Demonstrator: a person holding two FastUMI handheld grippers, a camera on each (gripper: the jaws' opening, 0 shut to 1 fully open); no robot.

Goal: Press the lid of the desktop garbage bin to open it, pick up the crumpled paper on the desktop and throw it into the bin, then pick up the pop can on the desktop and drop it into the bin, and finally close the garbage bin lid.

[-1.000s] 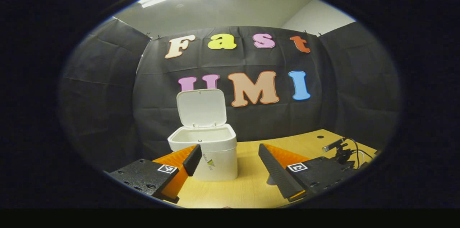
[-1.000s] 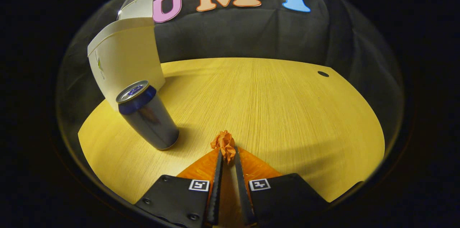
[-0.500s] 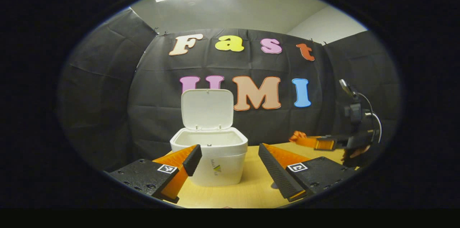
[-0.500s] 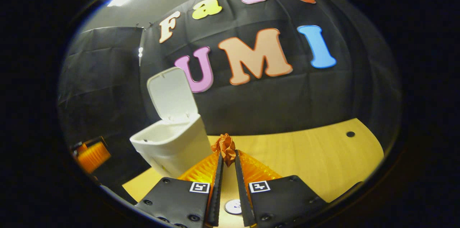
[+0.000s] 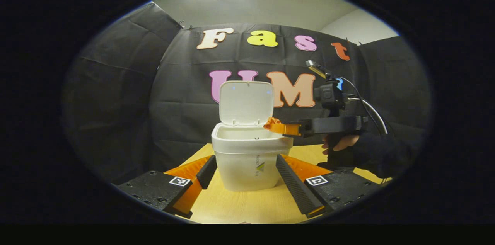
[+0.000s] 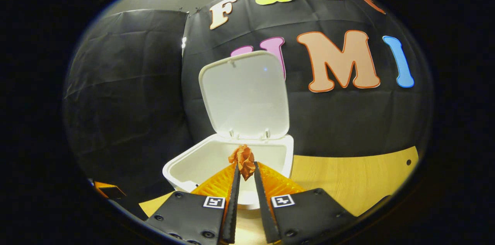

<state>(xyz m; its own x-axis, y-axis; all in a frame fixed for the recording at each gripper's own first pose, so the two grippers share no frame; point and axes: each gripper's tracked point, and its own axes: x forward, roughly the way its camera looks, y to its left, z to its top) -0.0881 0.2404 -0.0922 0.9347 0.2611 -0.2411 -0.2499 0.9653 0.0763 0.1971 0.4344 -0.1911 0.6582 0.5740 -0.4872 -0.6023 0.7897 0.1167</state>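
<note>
The white desktop bin (image 5: 247,160) (image 6: 216,164) stands on the wooden table with its lid (image 5: 246,102) (image 6: 245,96) raised upright. My right gripper (image 6: 245,164) is shut on the orange crumpled paper (image 6: 243,157) and holds it over the bin's open top. In the left gripper view the paper (image 5: 272,123) hangs at the bin's right rim, carried by the right gripper (image 5: 284,128) and a hand (image 5: 340,142). My left gripper (image 5: 244,164) is open, low in front of the bin, its fingers on either side of the bin's body.
The wooden table (image 5: 247,208) (image 6: 348,179) runs under the bin, with a small dark hole (image 6: 408,162) near its right edge. Black cloth walls close in behind and to the left.
The right gripper carried the paper up from the table, leftward, to above the open bin. The left gripper has drawn closer to the bin, which now sits between its fingers.
</note>
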